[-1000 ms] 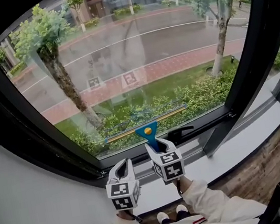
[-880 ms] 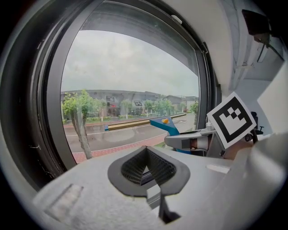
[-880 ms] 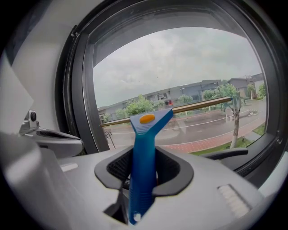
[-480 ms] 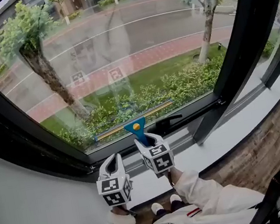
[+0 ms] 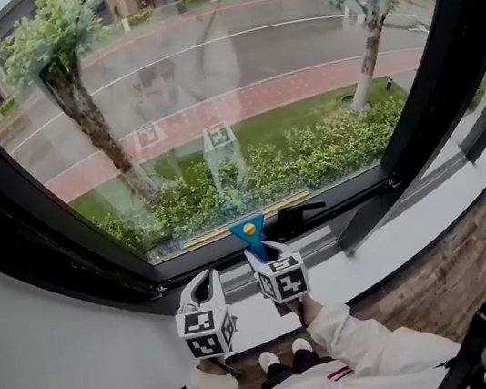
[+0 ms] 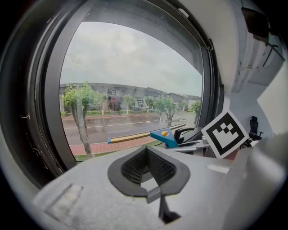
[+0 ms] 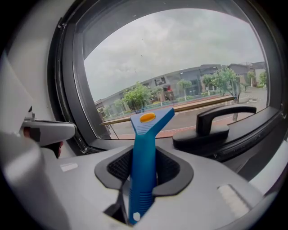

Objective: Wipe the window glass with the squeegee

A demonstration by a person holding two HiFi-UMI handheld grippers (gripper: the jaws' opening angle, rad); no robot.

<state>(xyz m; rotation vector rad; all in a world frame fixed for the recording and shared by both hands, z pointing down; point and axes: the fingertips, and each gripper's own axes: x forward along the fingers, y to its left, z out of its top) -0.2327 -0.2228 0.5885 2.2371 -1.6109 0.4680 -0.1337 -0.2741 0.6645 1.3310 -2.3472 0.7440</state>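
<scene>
The squeegee has a blue handle with an orange dot and a long yellow-edged blade. The blade lies across the bottom edge of the window glass. My right gripper is shut on the blue handle, which stands upright between the jaws, with the blade against the pane. To its left, below the sill, my left gripper is shut and holds nothing. In the left gripper view its dark pads are bare, and the squeegee shows to the right.
A black window handle lies on the lower frame just right of the squeegee, large in the right gripper view as the handle. A thick black frame bounds the pane. A white sill runs below; my sleeves and shoes show at the bottom.
The squeegee blade has slid down the glass to the bottom edge of the pane, with the right gripper following. The left gripper has stayed beside it, shut.
</scene>
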